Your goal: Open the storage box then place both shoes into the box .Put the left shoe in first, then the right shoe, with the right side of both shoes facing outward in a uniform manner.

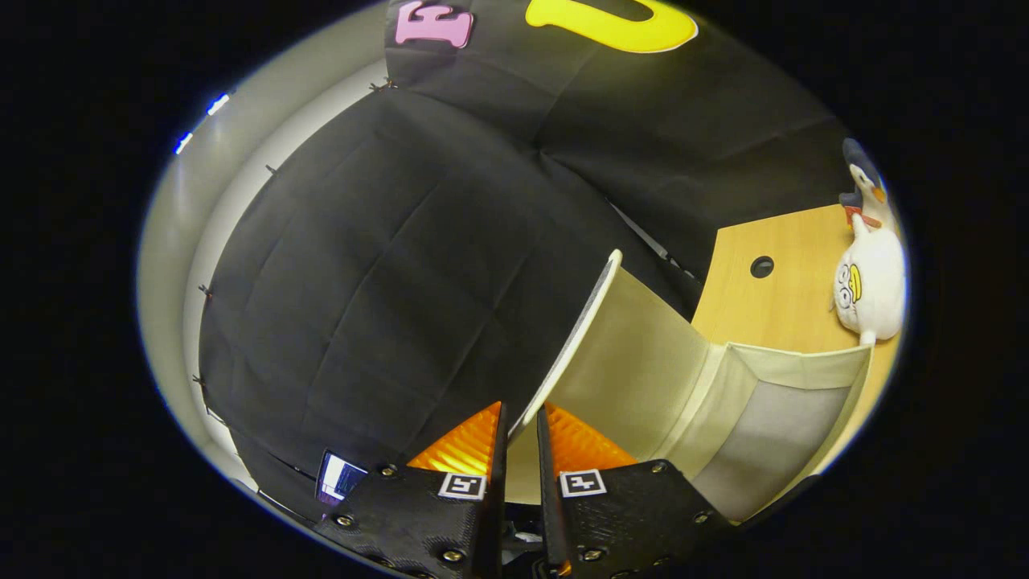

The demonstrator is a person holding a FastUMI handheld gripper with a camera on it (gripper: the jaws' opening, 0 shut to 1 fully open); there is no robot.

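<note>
Gripper view is showing your fingers (521,430) at the bottom centre of the frame, nearly closed and pinching the edge of the storage box lid (580,331), which is rising tilted between them toward the middle of the frame. Right of the lid, the storage box (764,418) is standing open, its pale fabric walls showing at the lower right. Beyond it the wooden bench (792,273) is carrying a white plush toy (872,285) at the right of the frame.
</note>
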